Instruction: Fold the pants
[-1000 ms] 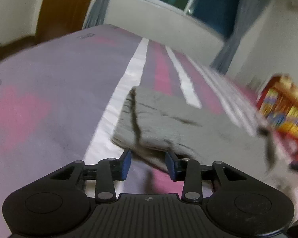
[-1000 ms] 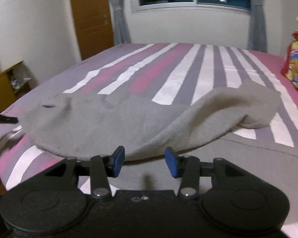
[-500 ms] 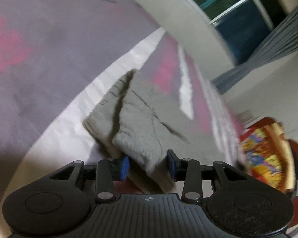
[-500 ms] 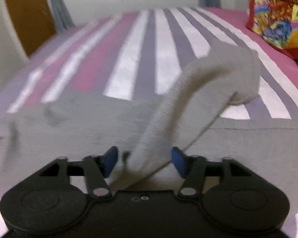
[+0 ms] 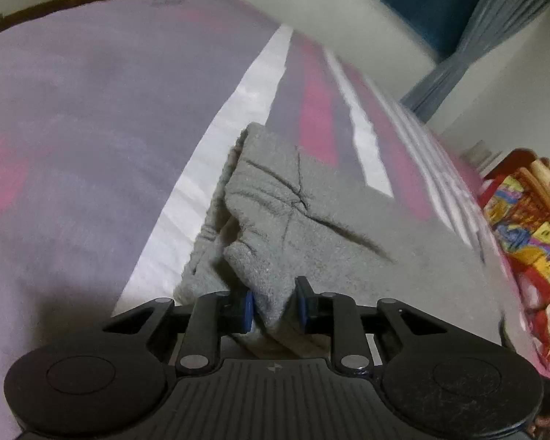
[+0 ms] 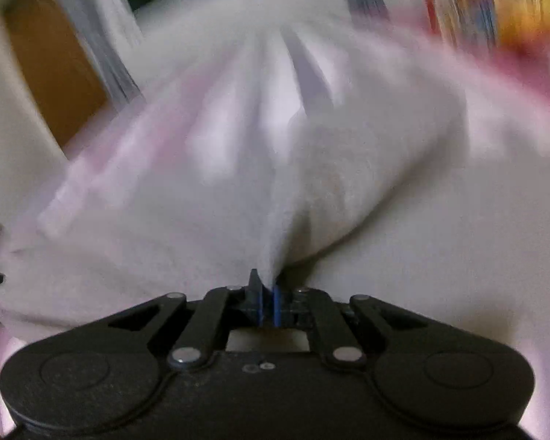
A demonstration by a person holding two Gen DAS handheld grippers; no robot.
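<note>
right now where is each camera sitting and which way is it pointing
Left wrist view: sits on the left claw, looking down along the striped pink, white and grey bedsheet toward the window; its jaws are closing around a bunched fold of the soft grey fleece pants.
Right wrist view: sits on the right claw, blurred, facing the same bed; its jaws pinch the pants.
Shared: pants, bedsheet, window wall.

bed [image 5: 91, 128]: striped purple, pink, white | window [image 5: 421, 11]: dark, grey curtains [image 5: 458, 58] | wooden door [image 6: 51, 84] | walls: white
</note>
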